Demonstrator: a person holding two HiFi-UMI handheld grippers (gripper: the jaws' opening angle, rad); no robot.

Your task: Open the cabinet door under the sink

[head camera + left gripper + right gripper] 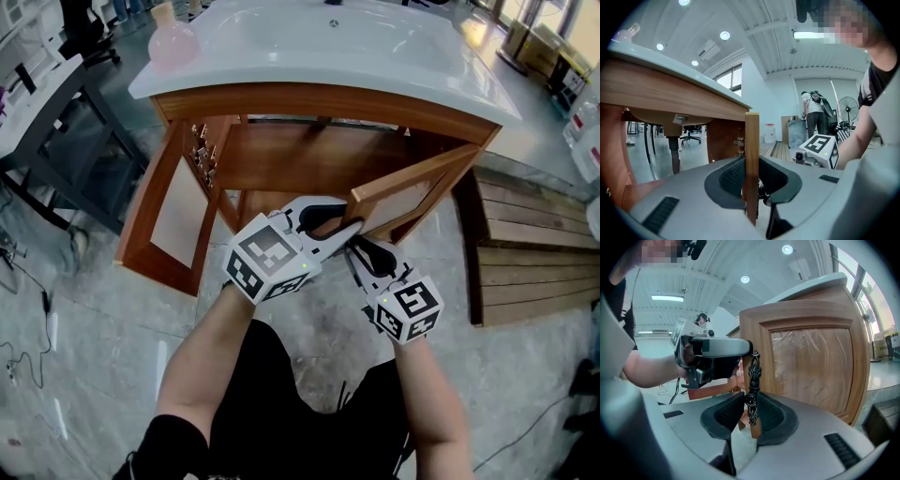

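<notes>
Cabinet door (pixel 412 192) swung out, long axis upright, free edge toward the person; edge clamped in left gripper (pixel 751 180), handle (pixel 753 376) pinched in right gripper (pixel 751 416).

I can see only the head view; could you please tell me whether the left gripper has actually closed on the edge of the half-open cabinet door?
Observer: Yes. In the left gripper view, the left gripper has the door edge upright between its pads, with both against the wood.
Operator: Thank you. And what is the right gripper on?
Observer: The right gripper straddles the dark ornate handle at the door's edge. I cannot tell whether its pads press on it.
</notes>
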